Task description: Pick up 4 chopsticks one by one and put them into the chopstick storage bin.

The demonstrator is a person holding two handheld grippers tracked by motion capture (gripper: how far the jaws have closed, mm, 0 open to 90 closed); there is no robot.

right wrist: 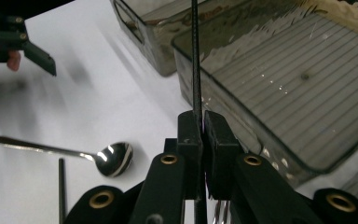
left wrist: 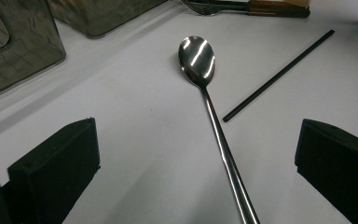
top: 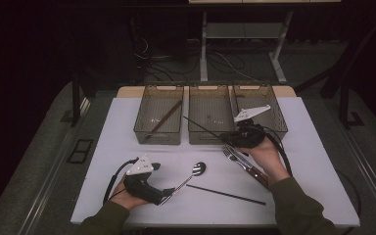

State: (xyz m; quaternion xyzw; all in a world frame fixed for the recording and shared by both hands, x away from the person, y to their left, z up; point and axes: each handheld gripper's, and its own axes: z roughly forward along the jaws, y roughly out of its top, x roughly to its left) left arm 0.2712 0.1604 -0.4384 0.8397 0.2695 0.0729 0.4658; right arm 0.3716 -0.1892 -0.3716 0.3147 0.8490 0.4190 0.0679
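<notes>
My right gripper (top: 231, 138) (right wrist: 201, 126) is shut on a thin black chopstick (top: 203, 126) (right wrist: 196, 60). It holds the stick above the table, and the stick's far end reaches over the middle bin (top: 210, 133) (right wrist: 279, 140). My left gripper (top: 169, 192) (left wrist: 196, 123) rests low at the front left with its jaws wide open. The handle of a steel spoon (top: 196, 170) (left wrist: 196, 58) (right wrist: 114, 158) lies on the table between the jaws, with no pad touching it. A second black chopstick (top: 225, 194) (left wrist: 279, 74) (right wrist: 61, 186) lies flat on the table right of the spoon.
Three smoky plastic bins stand in a row at the back. The left bin (top: 159, 133) holds a brown chopstick (top: 166, 119); the right bin (top: 267, 128) is behind my right hand. A fork and a wooden-handled knife (top: 242, 161) (left wrist: 242, 6) lie under the right hand.
</notes>
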